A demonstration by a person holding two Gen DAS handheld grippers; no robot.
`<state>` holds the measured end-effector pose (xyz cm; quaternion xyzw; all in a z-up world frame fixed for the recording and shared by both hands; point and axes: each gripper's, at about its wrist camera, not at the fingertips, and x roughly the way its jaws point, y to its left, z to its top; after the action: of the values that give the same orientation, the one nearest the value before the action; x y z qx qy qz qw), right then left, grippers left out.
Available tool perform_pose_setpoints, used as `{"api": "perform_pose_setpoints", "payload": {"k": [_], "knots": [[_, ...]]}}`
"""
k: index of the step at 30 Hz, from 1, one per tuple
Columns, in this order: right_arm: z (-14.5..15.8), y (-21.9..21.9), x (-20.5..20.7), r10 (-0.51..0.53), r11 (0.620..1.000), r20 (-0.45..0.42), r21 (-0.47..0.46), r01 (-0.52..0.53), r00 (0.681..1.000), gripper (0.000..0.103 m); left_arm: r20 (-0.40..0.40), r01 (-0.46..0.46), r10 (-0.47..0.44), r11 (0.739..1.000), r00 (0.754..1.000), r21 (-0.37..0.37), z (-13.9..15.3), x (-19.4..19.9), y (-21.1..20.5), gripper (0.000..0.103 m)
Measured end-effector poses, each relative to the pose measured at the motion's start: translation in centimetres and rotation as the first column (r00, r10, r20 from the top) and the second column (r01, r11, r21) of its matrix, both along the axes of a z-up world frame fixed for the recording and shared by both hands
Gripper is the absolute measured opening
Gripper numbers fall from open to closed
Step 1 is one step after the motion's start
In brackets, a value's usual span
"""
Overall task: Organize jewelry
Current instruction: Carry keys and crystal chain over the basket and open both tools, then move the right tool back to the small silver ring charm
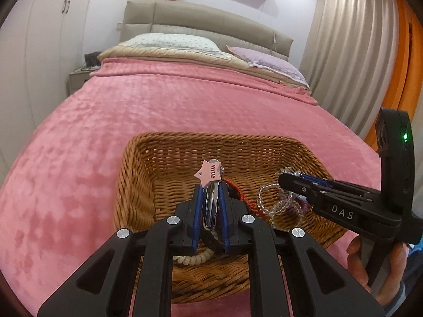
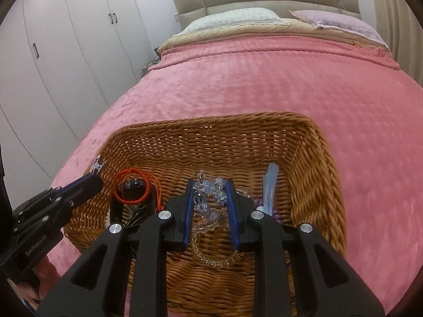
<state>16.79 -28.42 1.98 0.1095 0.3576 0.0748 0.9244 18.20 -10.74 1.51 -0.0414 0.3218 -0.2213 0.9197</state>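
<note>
A wicker basket [image 1: 148, 174] [image 2: 312, 158] sits on the pink bed. My left gripper [image 1: 210, 189] is shut on a silver hair clip with a pink star [image 1: 208, 176], held above the basket's left part; its tip shows in the right wrist view [image 2: 97, 164]. My right gripper [image 2: 210, 185] is shut on a clear bead bracelet [image 2: 211, 198] over the basket's middle; it shows in the left wrist view [image 1: 284, 179] with the beads [image 1: 275, 203] hanging below. In the basket lie a red cord bracelet [image 2: 132, 185], a cream coil hair tie [image 1: 195, 259] and a pale blue clip [image 2: 271, 182].
The pink blanket [image 1: 158, 105] covers the bed all around the basket. Pillows [image 1: 171, 41] and a padded headboard are at the far end. White wardrobes [image 2: 66, 52] stand to the left, curtains [image 1: 343, 39] to the right.
</note>
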Motion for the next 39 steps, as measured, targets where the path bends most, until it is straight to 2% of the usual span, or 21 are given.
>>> {"api": "perform_pose_setpoints", "payload": {"k": [4, 7, 10, 14, 18, 24, 28, 32, 36, 39], "knots": [[0.1, -0.5, -0.4, -0.014, 1.0, 0.019, 0.015, 0.014, 1.0, 0.041, 0.0, 0.002, -0.002, 0.999, 1.0, -0.039, 0.3, -0.4, 0.8, 0.022], [0.5, -0.7, -1.1, -0.019, 1.0, 0.038, 0.016, 0.018, 0.999, 0.041, 0.015, 0.005, -0.004, 0.998, 1.0, -0.063, 0.6, -0.9, 1.4, 0.024], [1.0, -0.6, -2.0, -0.03, 1.0, 0.06, 0.004, 0.03, 0.998, 0.041, 0.034, -0.003, 0.005, 0.997, 0.999, -0.083, 1.0, -1.9, 1.9, 0.033], [2.4, 0.2, -5.0, -0.027, 0.997, 0.129, -0.069, 0.036, 0.991, 0.041, 0.051, -0.008, 0.013, 0.996, 0.999, -0.087, 1.6, -4.0, 2.5, 0.041], [4.0, 1.1, -9.0, 0.007, 0.998, 0.169, -0.07, 0.005, 0.986, 0.041, 0.073, -0.014, 0.014, 1.0, 0.997, -0.008, 2.3, -6.2, 3.2, 0.042], [5.2, 4.7, -14.7, 0.046, 0.989, 0.21, -0.15, -0.015, 0.977, 0.041, 0.047, -0.058, 0.06, 0.997, 0.997, -0.043, 2.7, -9.8, 6.9, 0.042], [4.2, 6.4, -17.6, 0.077, 0.99, 0.174, -0.129, -0.055, 0.982, 0.041, 0.041, -0.063, 0.065, 0.997, 0.997, -0.047, 2.1, -12.3, 8.2, 0.042], [1.4, 7.9, -19.5, 0.127, 0.991, 0.08, -0.06, -0.122, 0.989, 0.041, 0.018, -0.052, 0.053, 0.997, 0.998, -0.05, 0.6, -13.6, 8.7, 0.042], [-1.7, 10.0, -20.1, 0.166, 0.985, -0.017, -0.055, -0.166, 0.986, 0.041, -0.028, -0.043, 0.042, 0.998, 0.999, -0.045, -1.7, -13.4, 8.8, 0.042], [-3.6, 11.5, -20.1, 0.19, 0.979, -0.071, -0.058, -0.194, 0.979, 0.041, -0.069, -0.035, 0.035, 0.999, 0.997, -0.002, -3.2, -12.8, 8.5, 0.042]]}}
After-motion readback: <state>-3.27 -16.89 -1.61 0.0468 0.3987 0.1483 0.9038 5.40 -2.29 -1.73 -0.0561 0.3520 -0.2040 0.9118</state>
